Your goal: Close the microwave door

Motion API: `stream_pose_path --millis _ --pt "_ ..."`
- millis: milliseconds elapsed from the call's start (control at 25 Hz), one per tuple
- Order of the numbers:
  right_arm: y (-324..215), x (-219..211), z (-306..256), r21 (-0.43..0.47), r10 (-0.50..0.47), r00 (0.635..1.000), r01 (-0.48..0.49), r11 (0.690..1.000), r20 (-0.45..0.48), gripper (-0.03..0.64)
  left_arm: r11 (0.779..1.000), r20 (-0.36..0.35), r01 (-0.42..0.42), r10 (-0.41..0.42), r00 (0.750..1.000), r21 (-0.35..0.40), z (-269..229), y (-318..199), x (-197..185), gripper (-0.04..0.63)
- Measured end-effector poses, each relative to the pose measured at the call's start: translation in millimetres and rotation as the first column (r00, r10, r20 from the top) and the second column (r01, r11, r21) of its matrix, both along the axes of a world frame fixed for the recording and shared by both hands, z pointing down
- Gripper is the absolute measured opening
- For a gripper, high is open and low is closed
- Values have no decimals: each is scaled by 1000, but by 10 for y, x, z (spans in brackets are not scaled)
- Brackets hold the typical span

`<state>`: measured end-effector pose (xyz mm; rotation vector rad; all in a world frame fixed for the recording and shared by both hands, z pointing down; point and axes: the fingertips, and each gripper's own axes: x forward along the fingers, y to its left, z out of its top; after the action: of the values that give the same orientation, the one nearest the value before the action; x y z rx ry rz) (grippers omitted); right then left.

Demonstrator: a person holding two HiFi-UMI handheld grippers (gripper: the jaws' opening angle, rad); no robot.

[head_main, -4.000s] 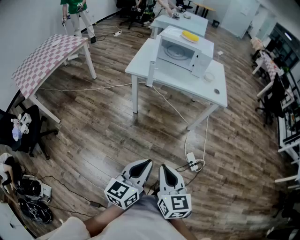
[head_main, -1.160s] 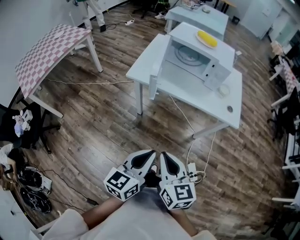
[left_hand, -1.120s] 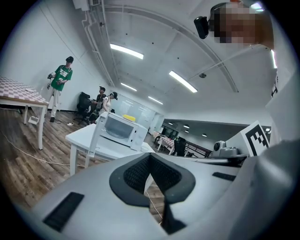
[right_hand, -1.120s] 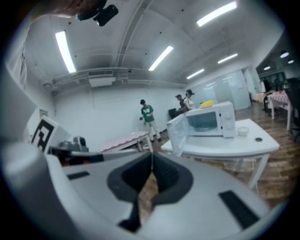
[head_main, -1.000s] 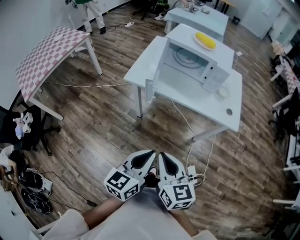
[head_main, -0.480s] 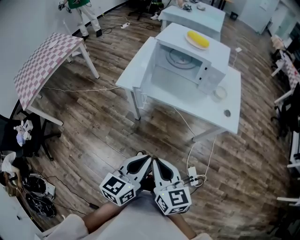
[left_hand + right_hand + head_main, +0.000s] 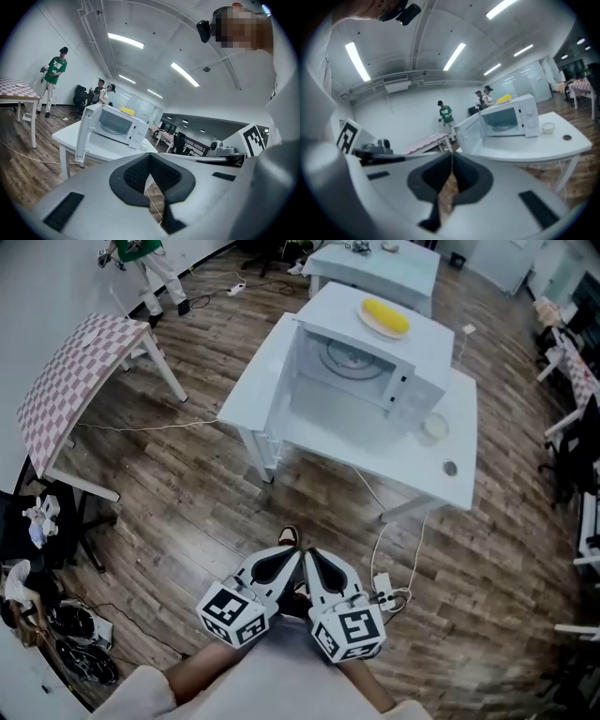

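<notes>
Two grippers side by side, my left gripper (image 7: 277,565) and right gripper (image 7: 319,565), jaws pressed together on nothing, well short of the microwave (image 7: 367,371). Its door (image 7: 284,395) stands swung wide open.

The white microwave (image 7: 370,371) stands on a white table (image 7: 412,465), door (image 7: 284,395) wide open.

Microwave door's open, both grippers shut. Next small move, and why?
Likely step toward the white table and lift the left gripper to the outer face of the open door of the white microwave. The door stands swung out leftward, and this gripper and the right gripper hang well short, over wooden floor.
</notes>
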<state>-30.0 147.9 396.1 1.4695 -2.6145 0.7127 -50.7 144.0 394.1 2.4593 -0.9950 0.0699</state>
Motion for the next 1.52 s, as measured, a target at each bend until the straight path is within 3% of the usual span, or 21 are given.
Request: stream_pose_path --millis 520,1080,1520 --pt "-952 -123 53 -52 -58 998 57 997 -18 23 1000 -8 24 -24 1000 -8 -1 -922 -123 19" --pt "-1949 -460 -92 -18 -75 995 74 997 -60 23 974 -3 224 -224 975 -26 53 -1887 -1145 18" --pt "-2353 -611 -46 -10 -25 997 24 1000 -74 23 985 -16 171 -171 985 -6 112 -2292 -1325 18"
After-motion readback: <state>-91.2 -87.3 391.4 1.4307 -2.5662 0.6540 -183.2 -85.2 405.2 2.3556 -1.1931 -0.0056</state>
